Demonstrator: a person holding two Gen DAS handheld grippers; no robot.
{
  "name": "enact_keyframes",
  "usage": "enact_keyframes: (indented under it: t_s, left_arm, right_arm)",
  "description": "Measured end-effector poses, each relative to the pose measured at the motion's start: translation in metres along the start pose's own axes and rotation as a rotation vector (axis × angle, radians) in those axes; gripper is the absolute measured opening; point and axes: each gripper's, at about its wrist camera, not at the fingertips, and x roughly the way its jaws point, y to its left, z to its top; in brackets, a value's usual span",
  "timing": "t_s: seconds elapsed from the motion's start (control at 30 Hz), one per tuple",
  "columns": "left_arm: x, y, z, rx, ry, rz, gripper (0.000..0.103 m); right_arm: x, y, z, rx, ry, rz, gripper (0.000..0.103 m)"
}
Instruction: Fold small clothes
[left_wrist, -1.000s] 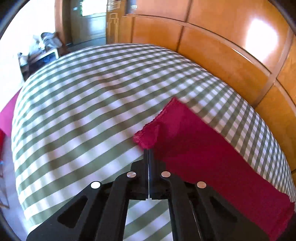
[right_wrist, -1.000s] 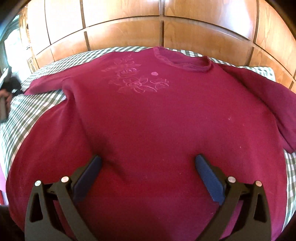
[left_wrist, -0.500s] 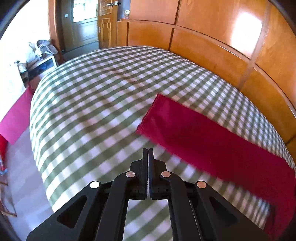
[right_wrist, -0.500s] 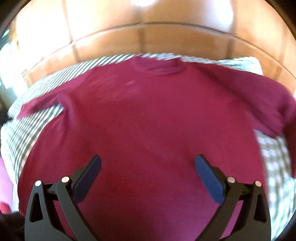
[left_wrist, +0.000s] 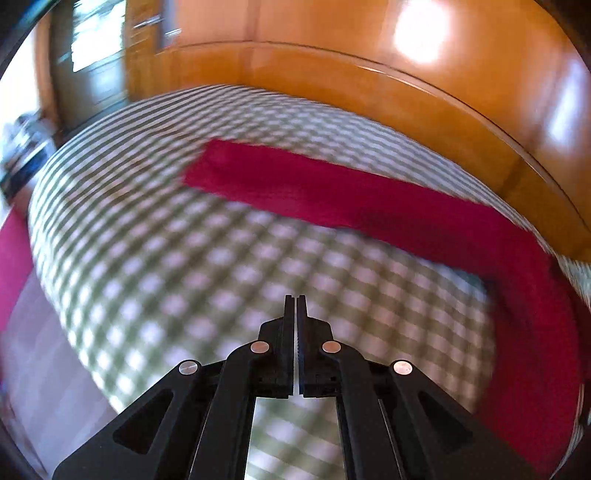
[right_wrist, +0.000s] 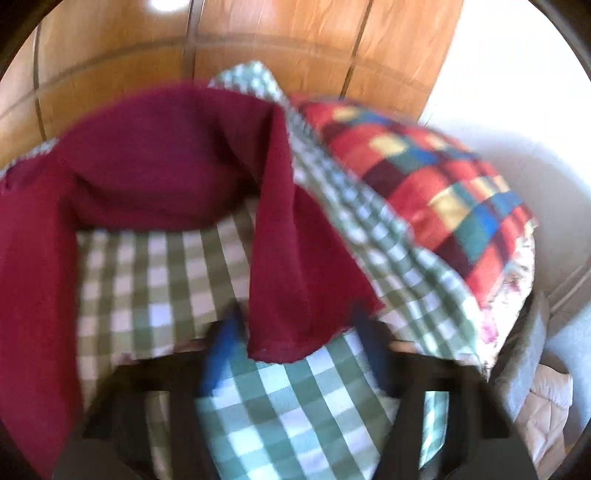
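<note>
**Closing on the right sleeve end**

Reaching toward the cuff, the right gripper (right_wrist: 295, 343) was closing its blue-padded jaws, and through the heavy blur they still stood apart on either side of the hanging end of the dark red knit sweater (right_wrist: 147, 155). Whether the pads had yet met the cloth could not be told. That sleeve end (right_wrist: 291, 295) drooped straight ahead of the right gripper, its long axis running away from the fingers and up toward the sweater's body, which lay across the green-and-white checked bedspread (right_wrist: 155, 280) near the orange wooden panelled wall (right_wrist: 258, 40). A red, blue and yellow checked pillow (right_wrist: 436, 177) sat just to the right of the sleeve.

The left gripper (left_wrist: 295, 306) was pressed fully together with nothing between its black fingers, hanging over bare bedspread. Ahead of it the other red sleeve (left_wrist: 332, 192) stretched flat as a long band, running crosswise from upper left to right, well apart from the fingertips.

The coming move probably turned on the right side: that hand was far nearer its sleeve than the left, and the cuff lay in line with its jaws, so a pinch there and a carry inward over the body seemed the likely next fold.
</note>
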Motion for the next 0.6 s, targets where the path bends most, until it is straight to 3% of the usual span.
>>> enact_keyframes:
  t_s: [0.1, 0.23, 0.4, 0.53, 0.6]
  left_arm:
    - [-0.011, -0.037, -0.006, 0.089, -0.008, -0.1, 0.0]
    - [-0.017, -0.089, -0.018, 0.22, 0.01, -0.193, 0.0]
    - [-0.019, -0.141, -0.035, 0.313, 0.047, -0.295, 0.0]
    - [-0.02, -0.171, -0.049, 0.395, 0.076, -0.347, 0.0]
    - [-0.018, -0.18, -0.056, 0.438, 0.086, -0.357, 0.0]
  right_arm:
    - [-0.018, -0.028, 0.017, 0.071, -0.06, 0.003, 0.006]
    - [-0.046, -0.098, 0.059, 0.251, -0.12, 0.015, 0.006]
    - [-0.027, -0.17, 0.102, 0.429, -0.022, -0.033, 0.006]
    - [-0.01, -0.175, 0.112, 0.41, 0.046, -0.064, 0.006]
    - [-0.009, -0.164, 0.109, 0.397, 0.05, -0.027, 0.006]
